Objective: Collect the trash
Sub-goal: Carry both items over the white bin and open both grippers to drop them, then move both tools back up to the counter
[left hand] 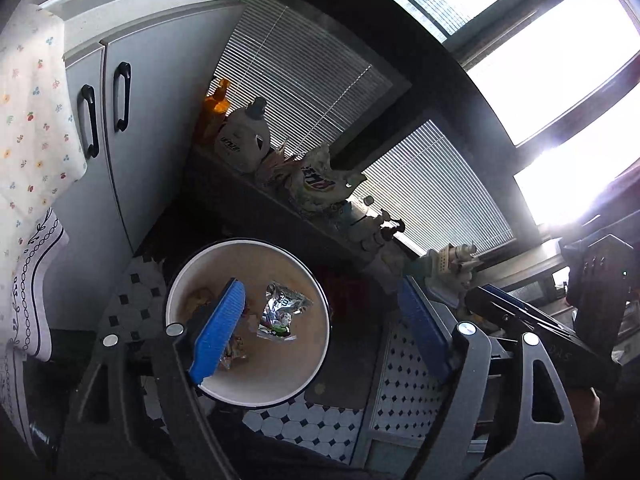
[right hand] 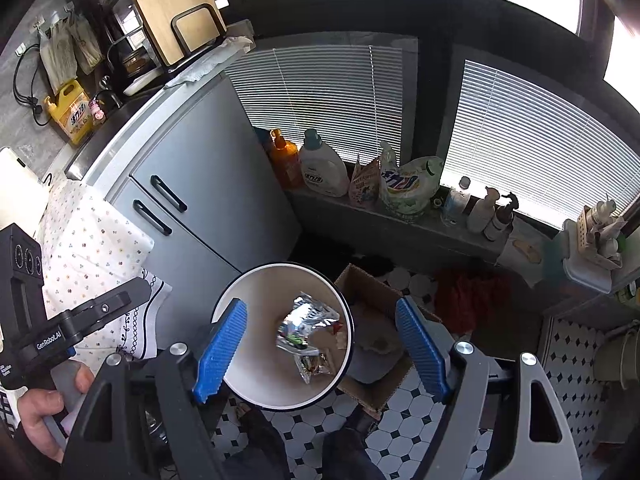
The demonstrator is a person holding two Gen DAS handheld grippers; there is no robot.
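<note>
crumpled silver foil wrapper point(right hand: 306, 322) lain inside round white dark-rimmed waste bin point(right hand: 256, 292), on patterned tile floor | brown cardboard box point(right hand: 370, 280) seen at bin's 3 o'clock | left gripper point(left hand: 320, 328) spread wide, nothing held | right gripper point(right hand: 326, 348) spread wide, nothing held

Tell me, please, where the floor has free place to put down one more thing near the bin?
Bare tiles lie in front of the bin, and more lie right of the cardboard box. The window ledge is packed with bottles, and the box touches the bin's right side.
</note>
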